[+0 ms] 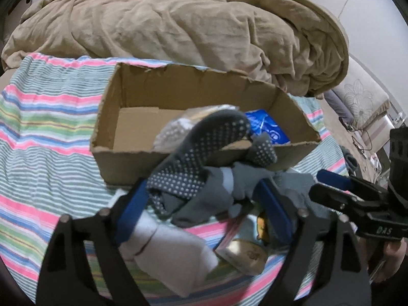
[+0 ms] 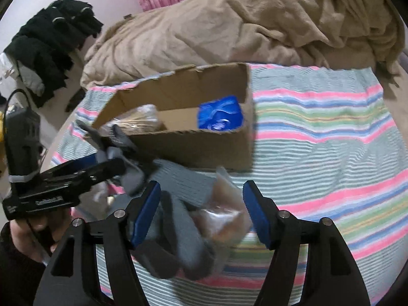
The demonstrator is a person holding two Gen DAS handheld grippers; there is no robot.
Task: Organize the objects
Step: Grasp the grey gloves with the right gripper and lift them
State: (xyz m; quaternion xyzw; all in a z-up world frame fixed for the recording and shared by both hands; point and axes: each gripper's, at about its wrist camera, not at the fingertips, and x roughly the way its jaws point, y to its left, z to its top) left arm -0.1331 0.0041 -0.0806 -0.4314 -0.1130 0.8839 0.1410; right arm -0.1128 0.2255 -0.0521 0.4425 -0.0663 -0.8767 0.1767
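Observation:
My left gripper (image 1: pixel 204 191) is shut on a bundle of grey socks with white grip dots (image 1: pixel 201 158), held just above the near wall of an open cardboard box (image 1: pixel 127 158). The same gripper and socks show in the right wrist view (image 2: pixel 112 153). The box holds a blue packet (image 1: pixel 267 125) and a clear bag (image 1: pixel 176 130). My right gripper (image 2: pixel 201 209) is open, its fingers either side of another grey sock (image 2: pixel 183 229) and a clear plastic bag (image 2: pixel 224 216) on the striped cloth.
A striped cloth (image 1: pixel 46 127) covers the bed. A crumpled tan blanket (image 1: pixel 178 25) lies behind the box. A white sock (image 1: pixel 173 250) and a small packet (image 1: pixel 244 255) lie under my left gripper. Dark clothes (image 2: pixel 51 40) lie on the floor at left.

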